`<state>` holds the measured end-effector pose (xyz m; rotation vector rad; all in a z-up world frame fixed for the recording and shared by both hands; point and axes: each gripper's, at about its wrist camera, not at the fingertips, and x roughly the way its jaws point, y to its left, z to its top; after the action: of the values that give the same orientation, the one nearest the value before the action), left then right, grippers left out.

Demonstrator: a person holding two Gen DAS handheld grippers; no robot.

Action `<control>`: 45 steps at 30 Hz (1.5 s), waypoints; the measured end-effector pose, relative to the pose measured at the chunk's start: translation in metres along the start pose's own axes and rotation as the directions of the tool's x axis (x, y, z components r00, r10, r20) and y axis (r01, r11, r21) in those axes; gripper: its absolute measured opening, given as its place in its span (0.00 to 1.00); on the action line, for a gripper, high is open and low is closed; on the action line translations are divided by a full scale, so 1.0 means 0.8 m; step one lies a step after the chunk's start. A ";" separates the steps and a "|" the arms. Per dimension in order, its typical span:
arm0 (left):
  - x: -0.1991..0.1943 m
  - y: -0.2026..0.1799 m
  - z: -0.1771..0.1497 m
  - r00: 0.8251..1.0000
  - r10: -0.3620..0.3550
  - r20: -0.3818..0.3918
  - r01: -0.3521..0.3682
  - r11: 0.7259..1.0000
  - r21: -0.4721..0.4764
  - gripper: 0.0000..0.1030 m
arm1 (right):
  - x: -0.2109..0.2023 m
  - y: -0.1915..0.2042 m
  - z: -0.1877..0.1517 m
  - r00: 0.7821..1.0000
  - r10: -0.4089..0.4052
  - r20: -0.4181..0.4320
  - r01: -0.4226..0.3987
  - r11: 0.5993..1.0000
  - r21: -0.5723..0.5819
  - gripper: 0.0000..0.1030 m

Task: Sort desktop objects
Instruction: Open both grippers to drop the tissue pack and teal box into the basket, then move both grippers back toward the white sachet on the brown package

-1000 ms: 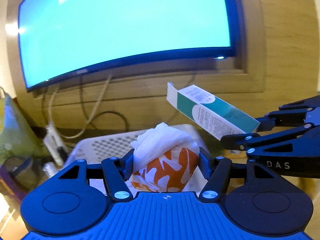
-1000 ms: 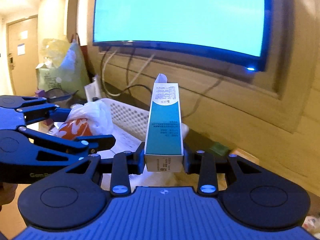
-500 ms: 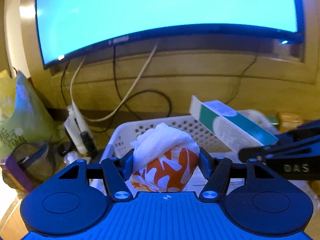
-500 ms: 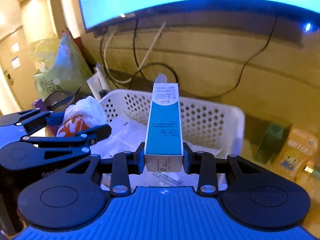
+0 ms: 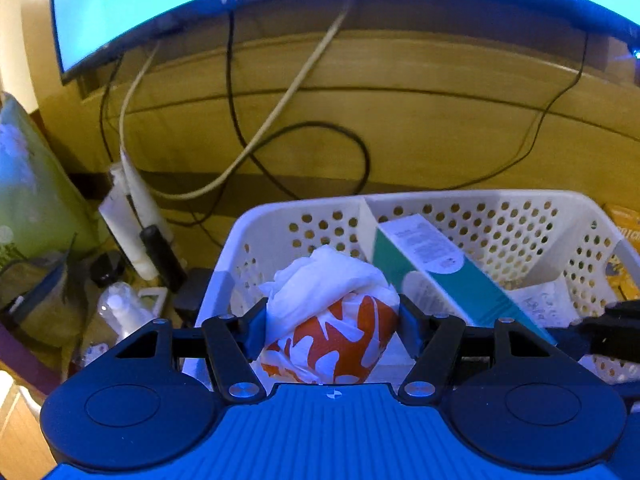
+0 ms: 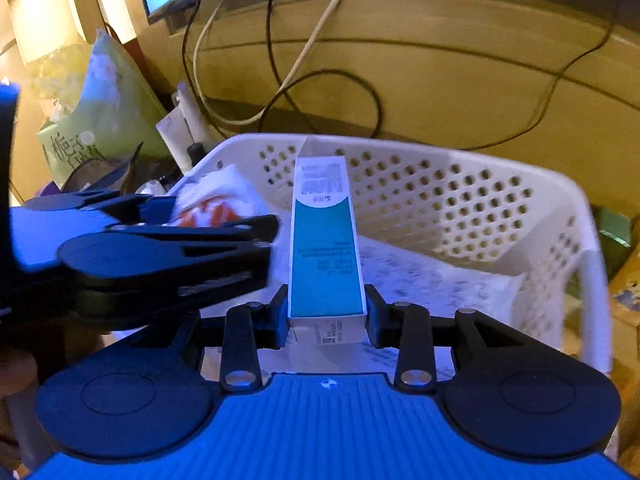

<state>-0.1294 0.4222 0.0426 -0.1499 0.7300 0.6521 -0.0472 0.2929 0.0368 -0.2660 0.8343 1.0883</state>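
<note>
My left gripper is shut on a crumpled orange-and-white paper wrapper and holds it over the near left part of a white perforated basket. My right gripper is shut on a teal-and-white carton, held pointing forward over the same basket. The carton also shows in the left wrist view, and the wrapper and left gripper in the right wrist view. White papers lie in the basket.
A monitor hangs on the wooden wall above, with black and beige cables trailing down. A green bag, a clear bottle and small items crowd the desk left of the basket. Orange packets lie to its right.
Both grippers have tilted down and moved forward over the basket, each with its object still held. The monitor has slid up out of most of both views.
</note>
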 end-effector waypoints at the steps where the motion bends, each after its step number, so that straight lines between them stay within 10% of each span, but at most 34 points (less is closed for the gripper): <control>1: 0.003 0.002 0.000 1.000 -0.002 -0.005 0.002 1.000 -0.001 0.65 | 0.004 0.004 0.001 1.000 0.000 -0.004 0.000 1.000 0.001 0.40; 7: 0.013 0.017 -0.003 1.000 -0.003 -0.023 0.003 1.000 0.003 0.74 | 0.021 0.015 0.004 0.999 0.036 -0.041 -0.031 0.995 0.096 0.42; 12: 0.011 0.020 -0.003 0.999 -0.030 -0.028 0.030 0.999 0.024 0.76 | 0.021 0.031 0.003 0.998 0.045 -0.043 -0.043 0.997 0.061 0.61; 28: -0.026 0.012 0.001 0.999 -0.035 0.039 0.033 0.998 0.048 1.00 | -0.028 0.038 -0.010 1.000 -0.025 0.000 0.025 0.996 -0.091 0.72; 45: -0.079 -0.024 -0.015 0.988 -0.097 0.116 0.097 0.995 0.006 1.00 | -0.106 -0.008 -0.056 0.956 -0.095 0.277 0.117 0.991 -0.063 0.80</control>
<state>-0.1604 0.3714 0.0734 -0.1443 0.6067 0.5632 -0.0801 0.2074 0.0652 -0.2178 0.5248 1.0303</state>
